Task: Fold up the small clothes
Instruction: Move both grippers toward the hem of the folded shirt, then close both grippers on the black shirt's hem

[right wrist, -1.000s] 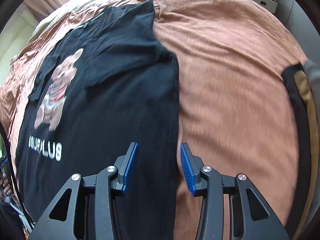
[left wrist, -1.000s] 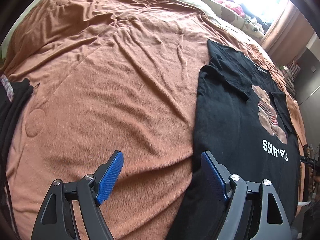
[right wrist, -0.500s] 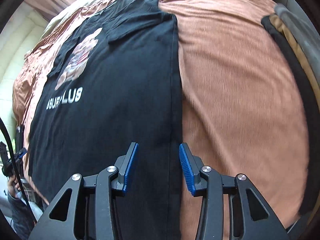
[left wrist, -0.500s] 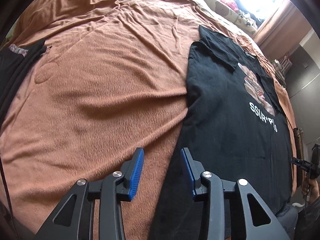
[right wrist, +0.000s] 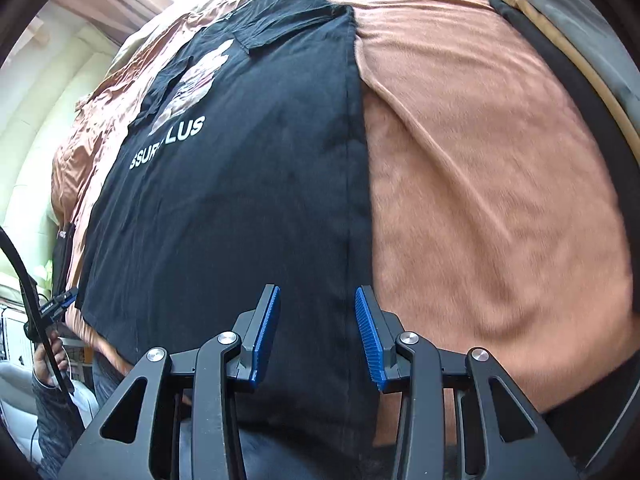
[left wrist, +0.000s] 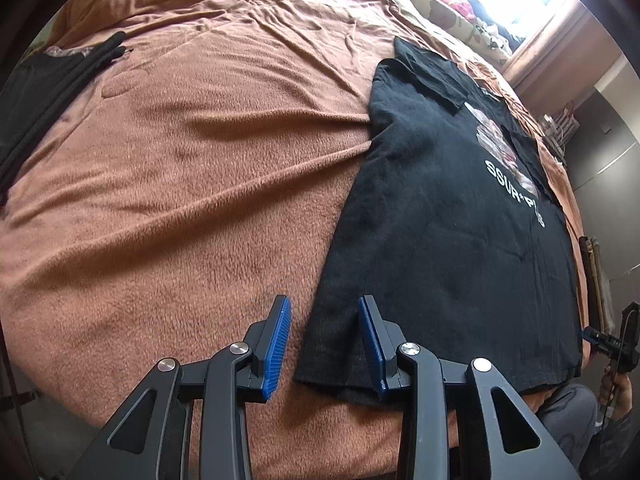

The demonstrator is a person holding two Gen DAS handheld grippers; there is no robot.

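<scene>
Your bed's brown blanket [left wrist: 180, 184] carries dark clothes [left wrist: 36, 92] at its far left. The black shirt [left wrist: 440, 220] lies flat, sleeves folded in; both grippers [left wrist: 322, 340] [right wrist: 316, 332] straddle its bottom corners, fingers released.

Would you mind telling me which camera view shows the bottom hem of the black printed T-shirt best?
The left wrist view: the black printed T-shirt shows its whole bottom hem and near corner between the open left tongs. The right wrist view shows mainly the shirt's side seam; its tongs hide most of the hem.
</scene>
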